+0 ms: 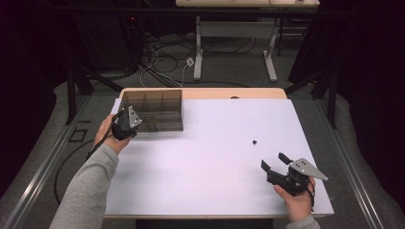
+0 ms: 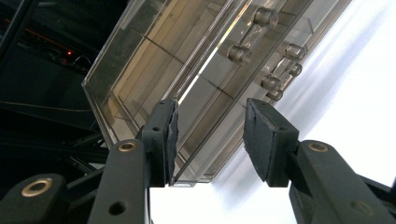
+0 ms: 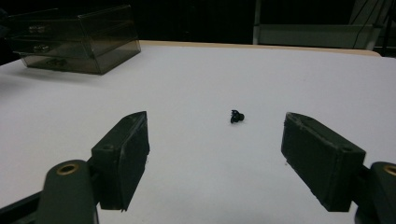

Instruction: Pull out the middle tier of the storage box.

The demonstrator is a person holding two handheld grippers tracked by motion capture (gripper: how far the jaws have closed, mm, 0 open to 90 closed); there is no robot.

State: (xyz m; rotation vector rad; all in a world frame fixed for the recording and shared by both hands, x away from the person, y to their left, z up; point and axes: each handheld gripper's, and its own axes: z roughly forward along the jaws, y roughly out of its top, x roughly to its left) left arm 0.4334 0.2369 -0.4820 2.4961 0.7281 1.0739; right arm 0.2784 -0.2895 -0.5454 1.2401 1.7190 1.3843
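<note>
Left tool (image 2: 210, 140) straddles the corner of the drawer box (image 2: 196, 60)

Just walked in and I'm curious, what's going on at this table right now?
A person works at a white table with a gripper in each hand. The left gripper is up against the corner of a smoky clear drawer box, jaws astride its edge with a gap at one pad. The right gripper rests open near the front edge, pointed at a small black part lying untouched on the table.
</note>
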